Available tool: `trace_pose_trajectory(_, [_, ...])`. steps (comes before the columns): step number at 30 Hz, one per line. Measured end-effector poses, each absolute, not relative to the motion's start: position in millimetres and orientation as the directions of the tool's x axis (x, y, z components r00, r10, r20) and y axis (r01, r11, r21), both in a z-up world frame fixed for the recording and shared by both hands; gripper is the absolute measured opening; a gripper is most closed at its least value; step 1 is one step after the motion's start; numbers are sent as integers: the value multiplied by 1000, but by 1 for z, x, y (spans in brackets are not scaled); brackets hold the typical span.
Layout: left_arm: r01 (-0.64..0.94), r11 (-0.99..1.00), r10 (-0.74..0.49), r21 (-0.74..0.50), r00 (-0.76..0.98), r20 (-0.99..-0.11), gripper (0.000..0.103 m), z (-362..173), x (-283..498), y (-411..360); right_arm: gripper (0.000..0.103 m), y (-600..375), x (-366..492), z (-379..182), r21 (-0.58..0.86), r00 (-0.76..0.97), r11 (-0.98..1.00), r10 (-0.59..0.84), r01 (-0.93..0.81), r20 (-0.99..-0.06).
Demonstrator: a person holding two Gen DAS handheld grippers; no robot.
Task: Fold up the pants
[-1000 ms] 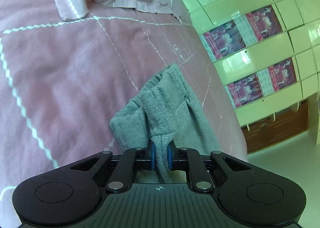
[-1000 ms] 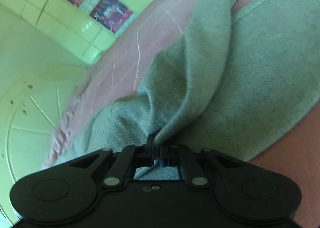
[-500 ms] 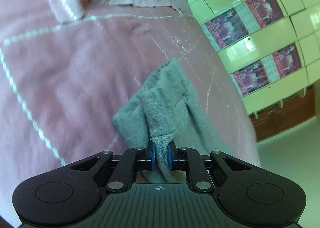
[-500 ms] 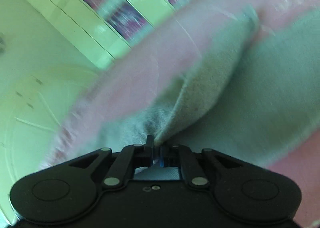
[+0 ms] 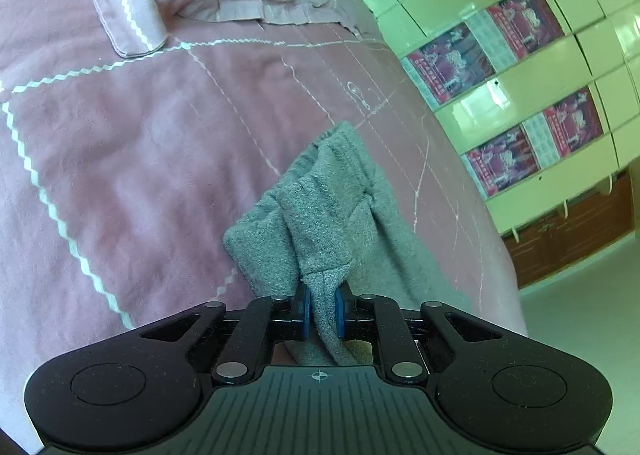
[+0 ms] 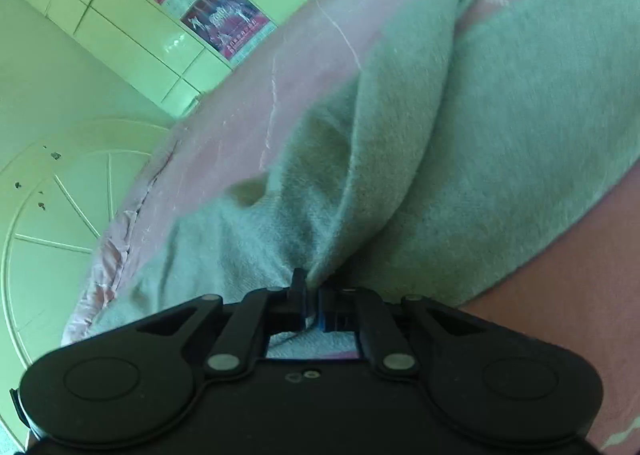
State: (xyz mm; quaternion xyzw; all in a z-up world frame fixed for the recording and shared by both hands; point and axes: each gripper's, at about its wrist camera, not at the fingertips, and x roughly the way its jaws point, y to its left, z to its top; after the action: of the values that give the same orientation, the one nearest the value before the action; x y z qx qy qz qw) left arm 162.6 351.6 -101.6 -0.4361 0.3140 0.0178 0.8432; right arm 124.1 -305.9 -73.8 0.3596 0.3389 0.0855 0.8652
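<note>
grey fleece pants (image 5: 340,207) lie bunched on the pink bedspread (image 5: 120,159); my left gripper (image 5: 322,309) and right gripper (image 6: 313,305) each pinch fabric. folding looks barely begun.

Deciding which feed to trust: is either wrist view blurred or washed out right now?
Left wrist view: sharp, the pants knit and bedspread stitching crisp, green cast, glare on the cabinets. Right wrist view: softer, the pants slightly smeared, the same green tint.
</note>
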Motion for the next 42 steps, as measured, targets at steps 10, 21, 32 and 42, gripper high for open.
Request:
trace_pose_trajectory(10, [-322, 646, -206, -692, 799, -564, 16, -91, 155, 343, 8, -311, 121, -73, 725, 754, 682, 428, 93, -499])
trace_pose_trajectory(21, [-282, 816, -46, -504, 837, -545, 65, -41, 123, 234, 18, -376, 91, -49, 714, 867, 679, 238, 174, -438])
trace_pose_trajectory(32, [-42, 996, -16, -72, 747, -665, 69, -61, 143, 76, 24, -326, 149, -12, 355, 832, 932, 140, 71, -536])
trace_pose_trajectory(42, [-64, 998, 52, 6, 752, -657, 73, -52, 126, 55, 0, -302, 143, -24, 94, 789, 992, -11, 86, -614])
